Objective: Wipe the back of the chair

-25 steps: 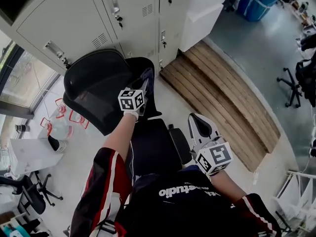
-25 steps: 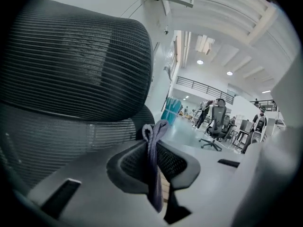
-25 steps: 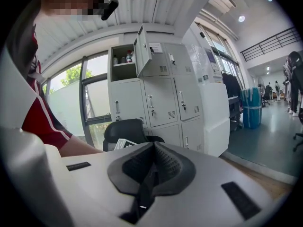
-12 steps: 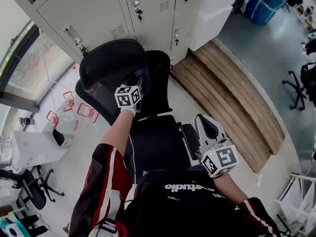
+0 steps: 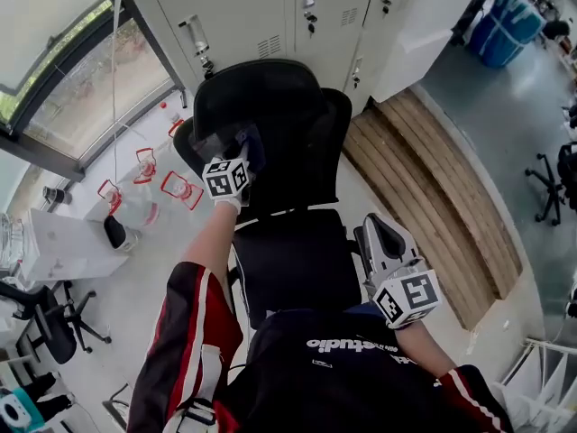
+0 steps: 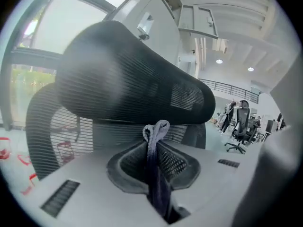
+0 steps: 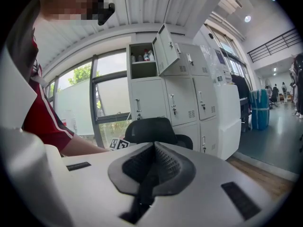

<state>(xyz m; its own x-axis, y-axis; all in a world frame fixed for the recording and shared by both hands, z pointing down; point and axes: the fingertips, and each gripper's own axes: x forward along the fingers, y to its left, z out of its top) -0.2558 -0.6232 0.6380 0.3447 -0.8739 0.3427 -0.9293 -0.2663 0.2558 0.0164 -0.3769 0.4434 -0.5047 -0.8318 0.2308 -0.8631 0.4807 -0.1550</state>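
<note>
We hold the left gripper (image 6: 154, 148) up against the black mesh chair (image 5: 279, 124), which stands facing us in front of the grey lockers (image 5: 243, 7). Its jaws are clamped on a dark cloth (image 6: 156, 131), and only a small folded loop of the cloth pokes out past the tips. That loop sits just under the curved headrest (image 6: 132, 79), close to the mesh of the back; we cannot tell whether it is touching. The right gripper (image 7: 152, 152) hangs low beside the seat's right side with its jaws pressed together on nothing. What worries us most is how little cloth is showing. If we press in at a poor angle, the hard jaw tips could meet the mesh before the fabric does and scrape or snag it instead of wiping. The cloth is also pinched into a thin strip, so a firm sweep might drag it out of the jaws. Nothing steadies the chair (our idle gripper is well apart from it), so a push on the back could turn it or nudge it towards the lockers, and the wipe would lose its pressure.
</note>
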